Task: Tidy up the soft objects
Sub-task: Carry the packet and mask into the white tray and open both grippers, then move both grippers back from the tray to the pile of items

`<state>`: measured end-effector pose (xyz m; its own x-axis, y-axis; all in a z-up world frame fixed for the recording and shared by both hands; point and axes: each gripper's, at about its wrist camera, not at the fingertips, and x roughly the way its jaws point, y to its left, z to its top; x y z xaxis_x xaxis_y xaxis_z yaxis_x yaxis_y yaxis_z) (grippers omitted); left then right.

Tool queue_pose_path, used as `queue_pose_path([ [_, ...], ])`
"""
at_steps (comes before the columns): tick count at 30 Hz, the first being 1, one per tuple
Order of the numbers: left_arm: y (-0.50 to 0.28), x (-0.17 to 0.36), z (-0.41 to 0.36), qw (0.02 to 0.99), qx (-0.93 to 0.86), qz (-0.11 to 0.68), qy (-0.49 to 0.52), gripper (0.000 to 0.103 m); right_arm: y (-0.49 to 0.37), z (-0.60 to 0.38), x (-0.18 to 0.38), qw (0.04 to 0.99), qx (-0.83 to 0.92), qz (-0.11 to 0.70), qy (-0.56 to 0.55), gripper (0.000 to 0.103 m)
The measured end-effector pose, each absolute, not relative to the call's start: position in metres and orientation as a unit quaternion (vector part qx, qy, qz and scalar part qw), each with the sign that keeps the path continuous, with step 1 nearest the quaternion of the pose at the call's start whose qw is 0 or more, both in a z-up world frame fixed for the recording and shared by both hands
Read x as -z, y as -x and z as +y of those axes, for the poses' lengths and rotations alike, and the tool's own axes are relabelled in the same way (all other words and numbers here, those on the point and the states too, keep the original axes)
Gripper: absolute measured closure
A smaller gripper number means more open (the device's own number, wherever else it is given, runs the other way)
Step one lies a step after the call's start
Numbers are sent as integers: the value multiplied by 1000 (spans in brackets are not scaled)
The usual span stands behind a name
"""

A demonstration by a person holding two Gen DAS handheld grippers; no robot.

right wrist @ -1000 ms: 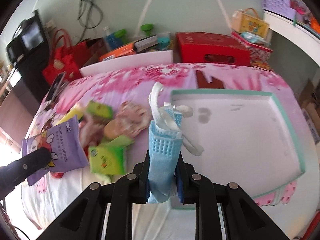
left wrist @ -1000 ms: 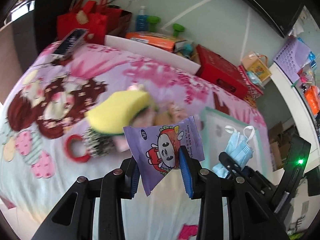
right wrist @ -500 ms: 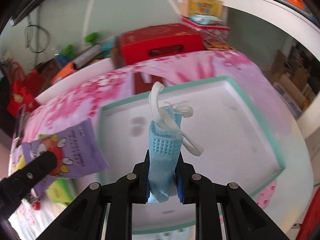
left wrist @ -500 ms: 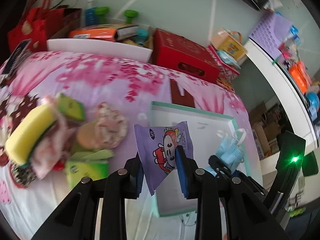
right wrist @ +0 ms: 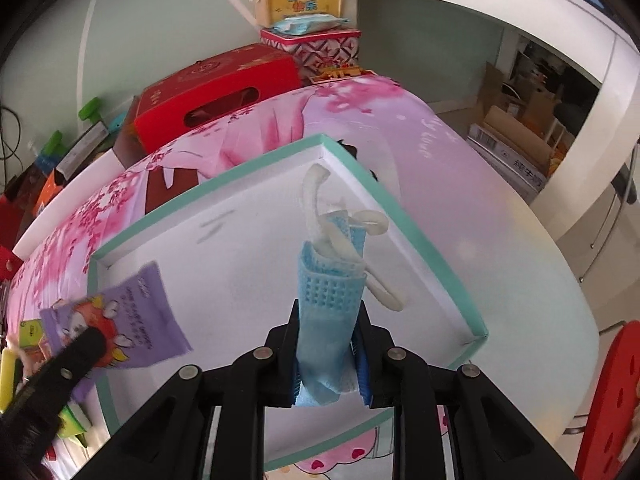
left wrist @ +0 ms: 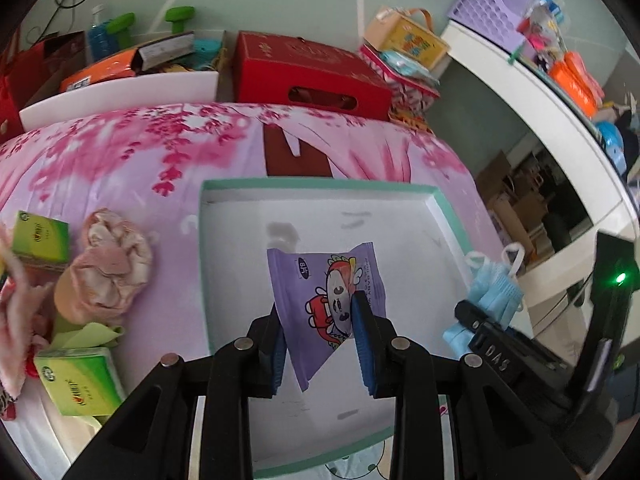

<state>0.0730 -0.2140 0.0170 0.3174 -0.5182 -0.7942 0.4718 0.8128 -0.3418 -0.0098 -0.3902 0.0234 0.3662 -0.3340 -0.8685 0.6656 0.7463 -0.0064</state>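
Two grippers now hang over the white tray [left wrist: 448, 216], each carrying one item. A second ago both were above the heap of soft goods at the left of the bed; the tray has since come directly beneath them, so the transport leg appears complete and release is judged the next step.

Left gripper [left wrist: 318, 322]: its jaws have been closing over the last second and are clamped on the lower part of the purple wipes packet [left wrist: 320, 280], which stands upright between the blue pads above the tray floor.

Right gripper [right wrist: 328, 344]: jaws clamped on the folded blue face mask [right wrist: 330, 292], held above the tray's right half. Whether either item touches the floor cannot be told.

Materials and shapes:
- Wipes packet: glossy film pouch, flat, rectangular, cartoon print, slightly bowed by the grip.
- Face mask: pleated non-woven fabric with an embossed dot grid; white elastic loops [right wrist: 320, 200] curl free above it.
- Tray: rigid, shallow, square-cornered, with a teal rim.
- Bedsheet [left wrist: 120, 160]: smooth cloth, pink blossom print.

Still on the sheet left of the tray: green tissue packs [left wrist: 78, 380] and a crumpled pink cloth [left wrist: 108, 268].
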Motion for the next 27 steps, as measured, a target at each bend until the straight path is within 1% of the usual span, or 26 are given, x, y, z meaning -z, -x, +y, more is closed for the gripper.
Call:
queue_pose_path([
  [1,-72,-16,-216,811,305,499,17,71,11,-391,-24,807,311,469,-178,75],
  [2,-70,-14,-218,811,303,500,12,70,11,-392,-24,807,311,468,-181,68],
  [3,-70,-13,-218,812,300,501,8,65,11,-393,-24,807,312,467,-184,55],
  [4,-69,-12,-219,813,298,501,6,52,12,-394,-25,806,314,465,-188,49],
  [5,-69,-12,-217,812,297,502,7,43,14,-395,-26,806,314,464,-191,43],
  [6,-69,-11,-216,812,296,502,10,32,14,-395,-26,807,313,463,-192,43],
  [7,-69,-11,-215,812,297,502,11,31,14,-395,-26,808,312,462,-192,41],
  [9,-69,-12,-213,814,297,499,10,30,14,-394,-27,808,313,460,-192,31],
  [11,-70,-12,-211,816,293,498,10,21,15,-395,-26,809,311,458,-197,25],
  [12,-72,-11,-210,819,287,497,11,13,15,-396,-26,810,310,457,-199,21],
  [13,-73,-11,-208,823,279,495,11,11,15,-396,-26,810,308,456,-201,18],
  [14,-74,-11,-205,829,270,490,10,10,16,-397,-25,811,308,455,-202,11],
  [15,-75,-11,-203,833,264,487,9,9,16,-397,-25,811,308,454,-202,0],
  [16,-76,-10,-200,838,255,483,7,5,16,-397,-24,811,309,454,-202,0],
  [18,-79,-9,-197,843,244,480,5,0,16,-397,-24,810,313,454,-199,0],
  [27,-79,-6,-194,850,225,476,-14,0,16,-397,-22,808,316,455,-202,0],
])
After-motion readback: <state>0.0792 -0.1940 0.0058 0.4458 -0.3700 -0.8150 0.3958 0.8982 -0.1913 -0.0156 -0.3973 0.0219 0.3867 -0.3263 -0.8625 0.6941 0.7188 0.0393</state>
